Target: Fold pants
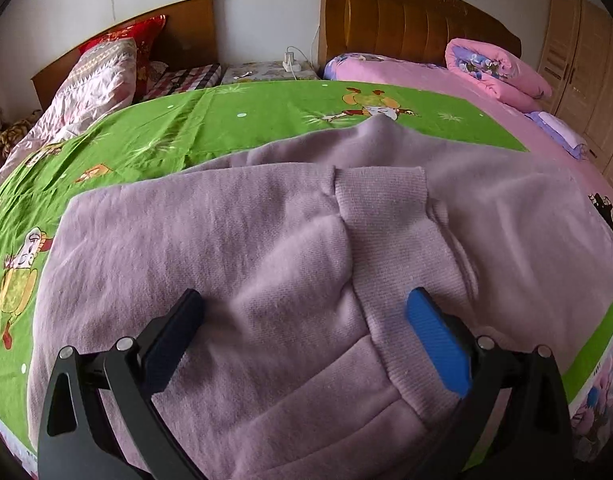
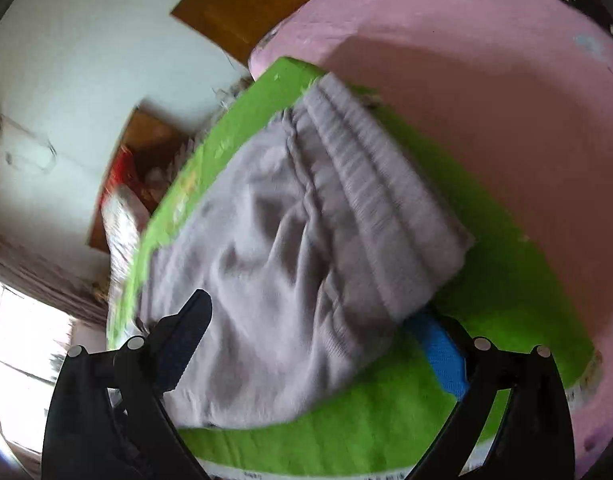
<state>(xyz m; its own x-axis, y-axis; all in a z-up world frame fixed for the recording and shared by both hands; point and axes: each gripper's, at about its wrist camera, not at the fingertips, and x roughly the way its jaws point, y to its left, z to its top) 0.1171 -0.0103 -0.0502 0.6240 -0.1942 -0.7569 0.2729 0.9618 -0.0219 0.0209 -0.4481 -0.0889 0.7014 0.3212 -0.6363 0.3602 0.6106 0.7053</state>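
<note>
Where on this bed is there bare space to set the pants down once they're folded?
Free: the green sheet beyond the lilac pants, up to the bedside table, and the pink bedspread between the green sheet's edge and the folded pink quilt. Crowded: the near middle, covered by the pants, and the left bed with its pillows.

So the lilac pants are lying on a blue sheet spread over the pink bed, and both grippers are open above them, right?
Not quite: the sheet is bright green with cartoon figures, not blue, as the left wrist view shows. The rest holds: the lilac pants lie on it over the pink bed, and the left gripper and right gripper are both open above them.
</note>
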